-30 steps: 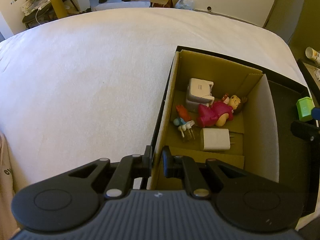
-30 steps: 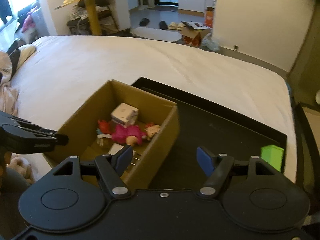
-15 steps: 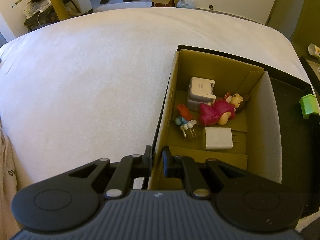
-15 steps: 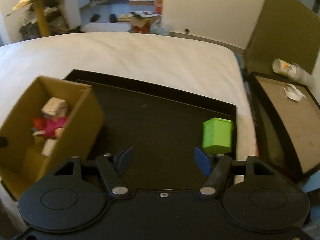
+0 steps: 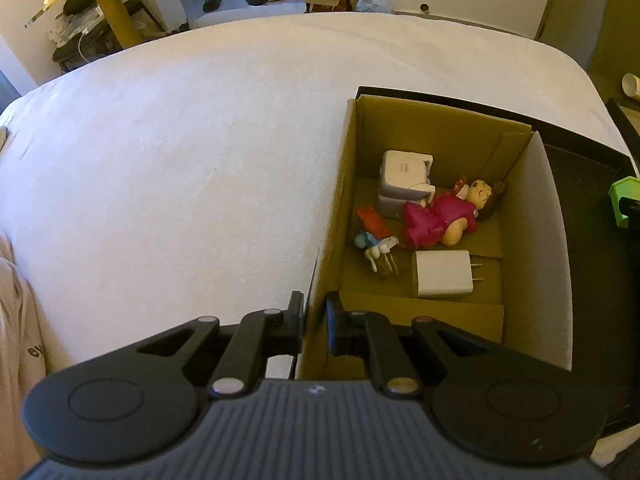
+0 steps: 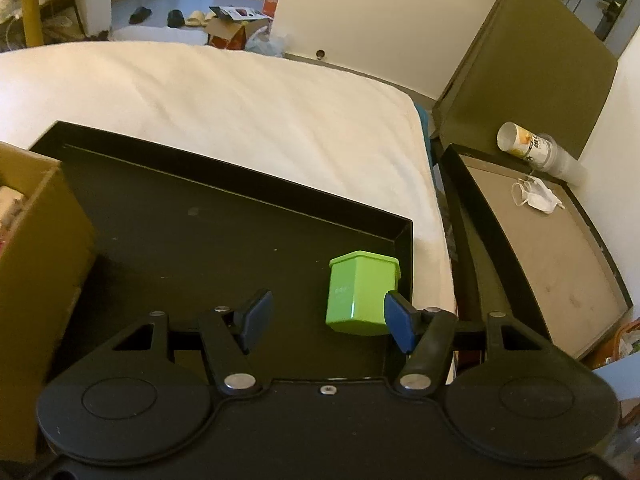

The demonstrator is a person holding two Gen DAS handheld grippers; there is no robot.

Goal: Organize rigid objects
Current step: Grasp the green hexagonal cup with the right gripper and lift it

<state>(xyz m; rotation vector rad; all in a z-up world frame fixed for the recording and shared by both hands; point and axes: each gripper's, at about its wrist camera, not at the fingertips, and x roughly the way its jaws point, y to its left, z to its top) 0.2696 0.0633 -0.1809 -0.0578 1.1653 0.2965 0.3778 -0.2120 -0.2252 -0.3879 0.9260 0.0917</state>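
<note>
The right gripper (image 6: 328,322) points down at the black rectangular tray (image 6: 224,184) on the white bed (image 6: 240,96). Its blue-padded fingers (image 6: 398,320) stand spread and have just been closing a little. The small green plastic box (image 6: 358,292) stands upright in the tray's right corner, just ahead of the fingertips and nearer the right one, which overlaps the box's lower right edge; whether it touches I cannot tell. The left pad is well clear of the box, so nothing is pinched.

The left gripper (image 5: 314,320) has its fingers pressed together on the near wall of the brown cardboard box (image 5: 334,208), one finger outside and one inside.

Counting what lies in that box: one doll in a pink dress (image 5: 440,216), one white plug adapter (image 5: 442,274) with two prongs, one white boxy charger (image 5: 404,176), one small red piece (image 5: 372,220), and one little blue-and-white figure (image 5: 374,246). On the tray there is one green box only.

On the side table (image 6: 552,264) lie one white face mask (image 6: 536,198) and one tipped paper cup (image 6: 520,140).
</note>
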